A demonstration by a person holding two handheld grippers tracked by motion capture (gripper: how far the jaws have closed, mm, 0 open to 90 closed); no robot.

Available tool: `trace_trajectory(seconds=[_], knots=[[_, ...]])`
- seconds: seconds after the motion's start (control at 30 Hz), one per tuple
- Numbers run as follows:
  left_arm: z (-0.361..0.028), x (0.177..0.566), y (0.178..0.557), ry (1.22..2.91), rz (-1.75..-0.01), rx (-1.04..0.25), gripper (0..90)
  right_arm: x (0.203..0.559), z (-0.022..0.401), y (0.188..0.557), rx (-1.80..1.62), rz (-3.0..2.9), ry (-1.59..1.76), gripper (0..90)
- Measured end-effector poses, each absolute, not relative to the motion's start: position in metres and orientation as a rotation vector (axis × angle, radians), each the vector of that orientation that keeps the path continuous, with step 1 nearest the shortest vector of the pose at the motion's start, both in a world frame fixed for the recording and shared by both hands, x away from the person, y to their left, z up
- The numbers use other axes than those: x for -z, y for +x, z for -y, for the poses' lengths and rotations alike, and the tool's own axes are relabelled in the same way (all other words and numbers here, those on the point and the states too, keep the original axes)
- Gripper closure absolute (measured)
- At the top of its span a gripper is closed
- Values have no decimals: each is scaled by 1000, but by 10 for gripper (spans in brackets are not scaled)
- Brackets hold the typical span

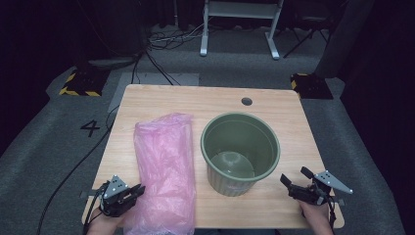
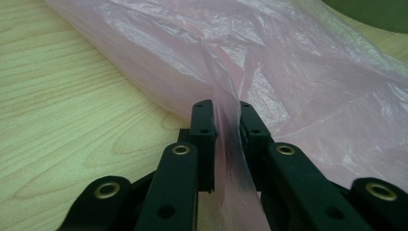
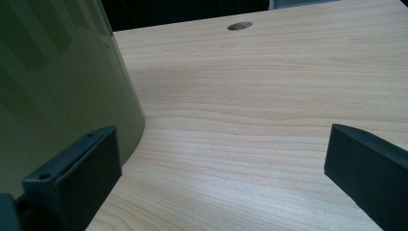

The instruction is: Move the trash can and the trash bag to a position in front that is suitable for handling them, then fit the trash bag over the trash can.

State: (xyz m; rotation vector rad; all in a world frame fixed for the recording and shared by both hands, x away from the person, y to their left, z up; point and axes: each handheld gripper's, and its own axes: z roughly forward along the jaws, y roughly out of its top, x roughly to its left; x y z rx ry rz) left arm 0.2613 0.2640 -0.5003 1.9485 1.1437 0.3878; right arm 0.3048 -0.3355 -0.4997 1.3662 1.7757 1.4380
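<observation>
A crumpled pink plastic bag (image 1: 164, 166) lies lengthwise on the left half of the wooden table (image 1: 274, 107). My left gripper (image 1: 139, 190) is at the bag's near left edge. In the left gripper view its jaws (image 2: 226, 108) pinch a raised fold of the pink film (image 2: 288, 72) between them. A green ribbed bucket (image 1: 230, 183) stands upright and empty right of the bag. My right gripper (image 1: 293, 175) rests low at the bucket's near right side, open, with bare table between its jaws (image 3: 221, 159). The bucket's wall (image 3: 57, 72) rises just beyond the left jaw.
A round cable hole (image 1: 246, 101) sits near the table's far edge, also in the right gripper view (image 3: 239, 25). Cables trail over the grey floor at left. A white frame (image 1: 240, 19) stands beyond the table.
</observation>
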Motion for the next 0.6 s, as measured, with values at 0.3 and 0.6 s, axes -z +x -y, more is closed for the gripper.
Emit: trace_trajectory(seconds=[0.3, 0.6], knots=[[-275, 495, 260, 1810, -1284, -354, 149, 500, 338, 304, -1467, -1788, 1352, 0], [-284, 488, 267, 1731, -1346, -363, 121, 500, 343, 303, -1476, -1750, 1365, 0]])
